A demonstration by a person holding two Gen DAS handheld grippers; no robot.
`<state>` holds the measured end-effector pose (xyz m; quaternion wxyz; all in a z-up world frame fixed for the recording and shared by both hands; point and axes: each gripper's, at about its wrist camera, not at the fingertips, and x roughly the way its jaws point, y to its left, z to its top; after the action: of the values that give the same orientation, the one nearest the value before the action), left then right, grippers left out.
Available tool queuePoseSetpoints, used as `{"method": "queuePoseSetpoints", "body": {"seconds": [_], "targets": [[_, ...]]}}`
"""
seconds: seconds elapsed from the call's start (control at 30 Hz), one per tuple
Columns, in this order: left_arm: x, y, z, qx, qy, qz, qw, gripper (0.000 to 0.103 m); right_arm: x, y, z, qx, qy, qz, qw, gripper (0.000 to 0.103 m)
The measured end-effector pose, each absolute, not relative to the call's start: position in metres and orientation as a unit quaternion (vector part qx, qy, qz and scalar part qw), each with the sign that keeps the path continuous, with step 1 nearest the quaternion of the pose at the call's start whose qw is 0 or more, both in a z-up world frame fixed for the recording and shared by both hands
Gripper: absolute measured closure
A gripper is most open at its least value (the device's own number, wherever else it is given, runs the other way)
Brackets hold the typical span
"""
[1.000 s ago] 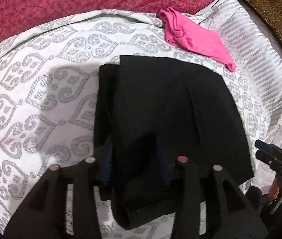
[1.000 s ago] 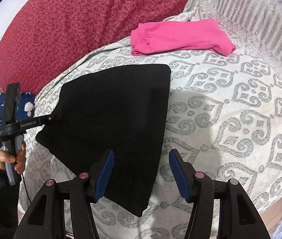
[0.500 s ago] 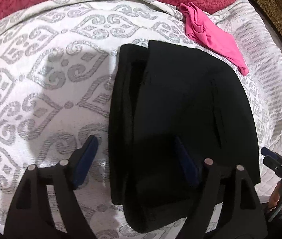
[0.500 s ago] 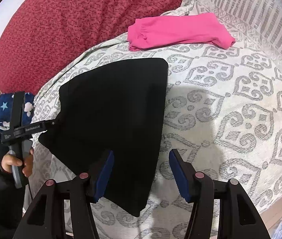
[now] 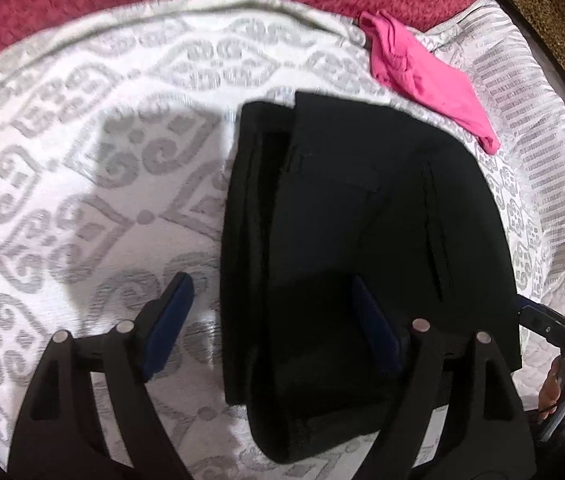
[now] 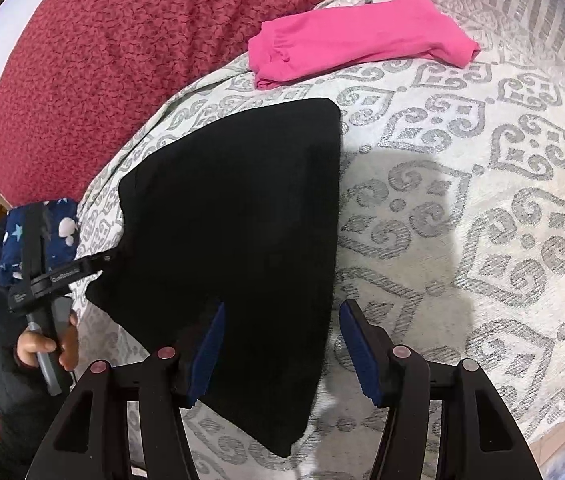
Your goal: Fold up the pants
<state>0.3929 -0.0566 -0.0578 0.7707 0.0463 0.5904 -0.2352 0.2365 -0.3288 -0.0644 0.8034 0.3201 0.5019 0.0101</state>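
The black pants (image 5: 362,232) lie folded into a flat stack on the patterned white bedspread (image 5: 82,184); they also show in the right wrist view (image 6: 234,248). My left gripper (image 5: 270,320) is open and empty, hovering above the stack's near left edge. My right gripper (image 6: 280,344) is open and empty, above the stack's near corner. The left gripper also shows from the side in the right wrist view (image 6: 94,264), at the stack's far left edge, held by a hand.
Folded pink pants (image 6: 358,36) lie at the back of the bed, also in the left wrist view (image 5: 430,80). A red blanket (image 6: 122,60) covers the bed behind. The bed's edge (image 6: 562,420) runs near the right gripper.
My left gripper has opened and let go of the black pants, then drawn back a little. The right gripper stays open and has shifted only slightly.
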Motion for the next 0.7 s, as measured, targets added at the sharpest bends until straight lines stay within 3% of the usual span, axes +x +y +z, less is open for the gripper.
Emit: {"method": "queuePoseSetpoints", "body": {"seconds": [0.13, 0.43, 0.47, 0.5, 0.53, 0.7], "targets": [[0.391, -0.059, -0.036, 0.035, 0.560, -0.254, 0.788, 0.022, 0.235, -0.332, -0.067, 0.325, 0.502, 0.008, 0.802, 0.043], [0.416, -0.106, -0.051, 0.094, 0.564, -0.236, 0.786, 0.023, 0.249, -0.324, -0.072, 0.331, 0.513, 0.012, 0.792, 0.043], [0.423, -0.107, -0.051, 0.086, 0.563, -0.234, 0.788, 0.026, 0.249, -0.323, -0.074, 0.330, 0.516, 0.014, 0.790, 0.043], [0.429, -0.107, -0.050, 0.071, 0.562, -0.237, 0.789, 0.045, 0.249, -0.322, -0.078, 0.331, 0.519, 0.017, 0.788, 0.043], [0.434, -0.108, -0.052, 0.059, 0.568, -0.246, 0.783, 0.051, 0.248, -0.321, -0.080, 0.331, 0.522, 0.020, 0.786, 0.043], [0.434, -0.111, -0.059, 0.086, 0.539, -0.204, 0.813, 0.054, 0.244, -0.319, -0.081, 0.326, 0.517, 0.021, 0.791, 0.043]]}}
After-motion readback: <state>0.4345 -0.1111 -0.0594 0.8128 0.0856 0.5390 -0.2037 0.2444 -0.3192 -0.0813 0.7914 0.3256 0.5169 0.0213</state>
